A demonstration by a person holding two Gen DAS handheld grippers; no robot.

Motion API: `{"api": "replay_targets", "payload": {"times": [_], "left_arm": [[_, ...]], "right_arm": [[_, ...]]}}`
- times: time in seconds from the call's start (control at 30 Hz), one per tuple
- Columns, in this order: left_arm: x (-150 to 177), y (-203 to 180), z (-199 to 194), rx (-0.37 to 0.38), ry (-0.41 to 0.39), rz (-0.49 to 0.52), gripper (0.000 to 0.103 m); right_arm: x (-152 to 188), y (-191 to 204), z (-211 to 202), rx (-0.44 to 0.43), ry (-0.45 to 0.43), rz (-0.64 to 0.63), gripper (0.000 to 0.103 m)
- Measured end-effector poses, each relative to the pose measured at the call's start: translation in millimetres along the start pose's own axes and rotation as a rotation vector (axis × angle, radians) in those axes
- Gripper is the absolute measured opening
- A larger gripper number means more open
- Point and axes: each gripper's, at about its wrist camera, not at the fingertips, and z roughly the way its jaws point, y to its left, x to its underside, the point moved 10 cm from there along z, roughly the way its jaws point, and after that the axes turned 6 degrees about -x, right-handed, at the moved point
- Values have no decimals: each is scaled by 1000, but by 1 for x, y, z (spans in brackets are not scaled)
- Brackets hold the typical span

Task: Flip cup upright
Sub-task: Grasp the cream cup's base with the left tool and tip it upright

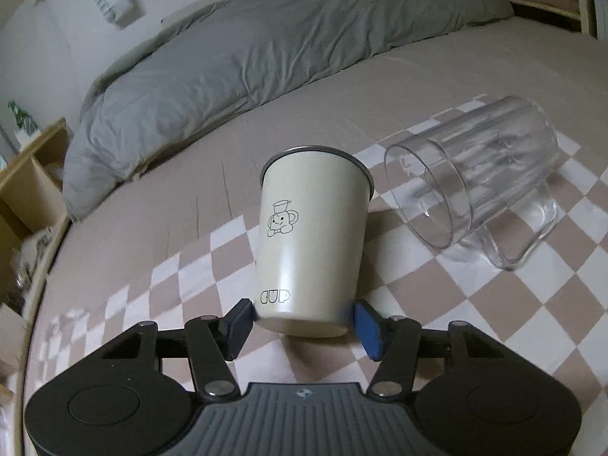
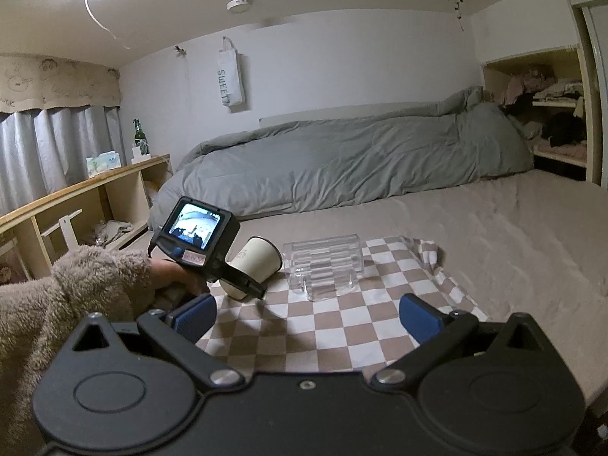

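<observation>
left wrist view gives me the writing first: the cream cup (image 1: pixel 311 243) reads "cup" in outlined letters near its base, with a small line-drawn character above it, and a bag on the far wall reads "sweet". my left tool (image 1: pixel 303 323) is clamped on the cup's base, one pad on each side, and the cup leans with its metal rim up and away from me. from the right wrist view the cup (image 2: pixel 254 266) is lifted off the checkered cloth (image 2: pixel 326 326), tilted, mouth toward the right, with a fuzzy sleeve (image 2: pixel 68 296) behind the tool. my right tool (image 2: pixel 306 313) hangs over the cloth with its jaws spread wide, gripping nothing. a clear glass mug (image 1: pixel 482 186) lies on its side just right of the cup, and a grey duvet (image 1: pixel 266 49) is bunched along the far edge of the bed (image 1: pixel 437 72).
</observation>
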Motion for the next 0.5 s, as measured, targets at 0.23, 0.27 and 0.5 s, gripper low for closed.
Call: {"api": "replay_targets", "payload": {"times": [0.23,0.27,0.5], "left_arm": [[29,2,-34,19,68,-75,58],[35,1,-41,9,65,-86,58],[78,-11,-86,5,83,-116,58]], "right_arm": [[-3,-8,0,-7,10,48,103],[-4,-8,0,-9,8,51,103],[-4,-10,-6,-26,-7,66,103]]}}
